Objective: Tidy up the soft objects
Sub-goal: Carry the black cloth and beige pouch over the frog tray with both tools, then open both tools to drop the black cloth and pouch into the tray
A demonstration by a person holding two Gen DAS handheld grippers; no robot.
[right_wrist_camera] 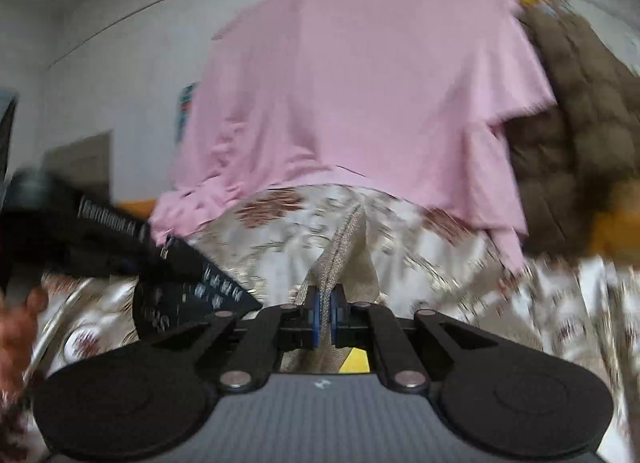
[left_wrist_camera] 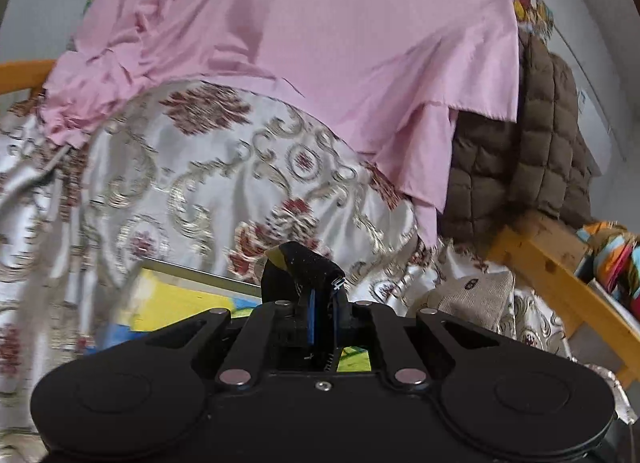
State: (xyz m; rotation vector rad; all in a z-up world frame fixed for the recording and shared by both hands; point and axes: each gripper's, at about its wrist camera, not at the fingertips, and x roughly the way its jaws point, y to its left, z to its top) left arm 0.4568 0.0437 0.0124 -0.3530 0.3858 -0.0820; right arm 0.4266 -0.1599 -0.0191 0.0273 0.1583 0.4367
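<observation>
While my right gripper [right_wrist_camera: 325,313] pinches the beige cloth [right_wrist_camera: 340,251] and my left gripper [left_wrist_camera: 323,303] is closed on nothing I can see, the pink sheet [left_wrist_camera: 320,43] ahead lies unsorted.

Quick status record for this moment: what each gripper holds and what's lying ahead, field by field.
left gripper: shut, nothing clearly between the fingers
right gripper: shut on beige cloth
patterned cover: white satin, red and gold motifs, spread under both grippers
pink sheet: draped over the cover's far part
brown quilt: right of the pink sheet
image quality: right wrist view motion-blurred
</observation>
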